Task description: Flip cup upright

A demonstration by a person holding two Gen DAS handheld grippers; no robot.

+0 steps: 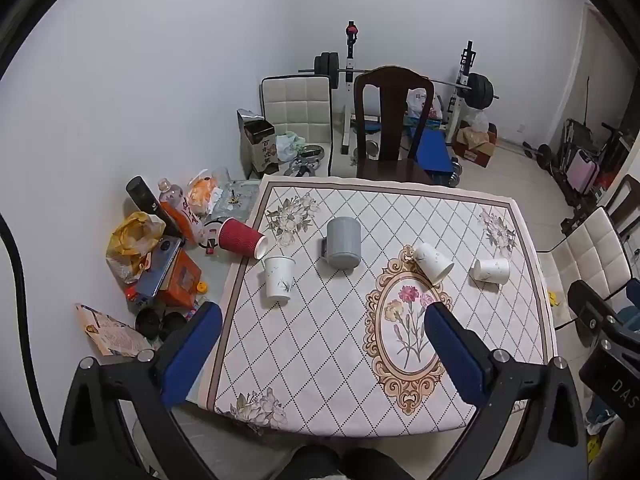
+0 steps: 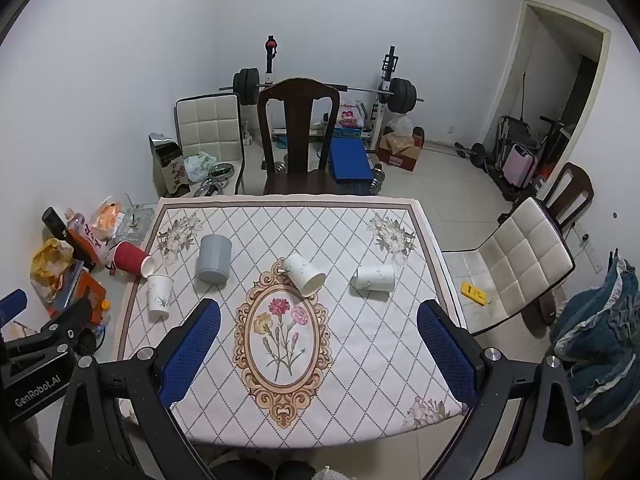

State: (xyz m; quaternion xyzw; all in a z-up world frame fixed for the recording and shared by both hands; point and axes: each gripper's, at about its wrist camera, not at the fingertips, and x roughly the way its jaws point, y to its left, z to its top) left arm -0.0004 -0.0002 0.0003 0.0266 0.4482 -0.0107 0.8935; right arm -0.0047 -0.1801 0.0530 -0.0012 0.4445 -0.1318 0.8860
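Several cups are on the patterned tablecloth [image 1: 320,352] [image 2: 360,352]. A red ribbed cup [image 1: 240,237] [image 2: 130,258] lies on its side at the left edge. A white paper cup [image 1: 279,278] [image 2: 159,294] stands near it. A grey mug [image 1: 343,247] [image 2: 215,258] stands upside down. A white cup [image 1: 433,262] [image 2: 304,273] lies tilted on its side in the middle. Another white cup [image 1: 492,270] [image 2: 375,278] lies on its side to the right. My left gripper [image 1: 322,320] and right gripper [image 2: 318,316] are open, empty, above the near table edge.
Clutter of bottles, bags and boxes [image 1: 160,256] fills the table's left side beyond the cloth. A dark wooden chair [image 1: 394,120] stands at the far edge, a white padded chair [image 2: 516,256] at the right. A barbell rack [image 2: 328,88] stands by the back wall.
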